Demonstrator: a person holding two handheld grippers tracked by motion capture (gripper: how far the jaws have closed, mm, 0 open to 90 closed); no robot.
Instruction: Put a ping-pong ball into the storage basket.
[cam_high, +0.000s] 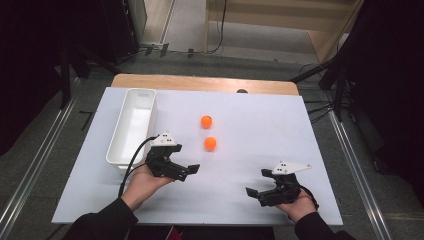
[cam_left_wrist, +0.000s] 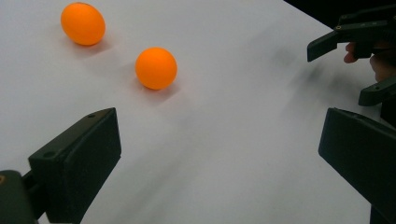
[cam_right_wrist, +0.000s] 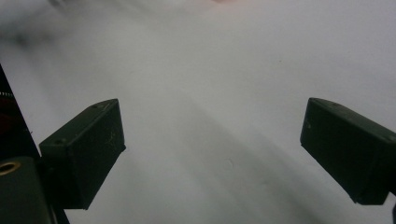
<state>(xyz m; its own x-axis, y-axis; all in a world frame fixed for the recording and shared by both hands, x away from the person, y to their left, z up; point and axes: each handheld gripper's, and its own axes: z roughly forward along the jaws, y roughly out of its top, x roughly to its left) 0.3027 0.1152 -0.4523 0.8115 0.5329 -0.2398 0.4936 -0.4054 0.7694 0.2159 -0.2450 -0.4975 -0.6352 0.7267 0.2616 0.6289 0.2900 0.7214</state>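
Observation:
Two orange balls lie on the white table top. The nearer ball (cam_high: 210, 143) (cam_left_wrist: 156, 68) rests just ahead of my left gripper (cam_high: 186, 159) (cam_left_wrist: 217, 154), a short way off its left jaw. The farther ball (cam_high: 206, 121) (cam_left_wrist: 83, 23) lies a little beyond it. My left gripper is open, with bare table between its jaws. My right gripper (cam_high: 256, 182) (cam_right_wrist: 212, 144) hovers low near the front right of the table, open and holding nothing; it is also seen at the right edge of the left gripper view (cam_left_wrist: 355, 32).
A long white bin (cam_high: 131, 125) stands at the table's left side, just beyond my left hand. The white sheet (cam_high: 260, 125) covers a wooden table (cam_high: 200, 82). Dark stands and cables surround the table on the floor.

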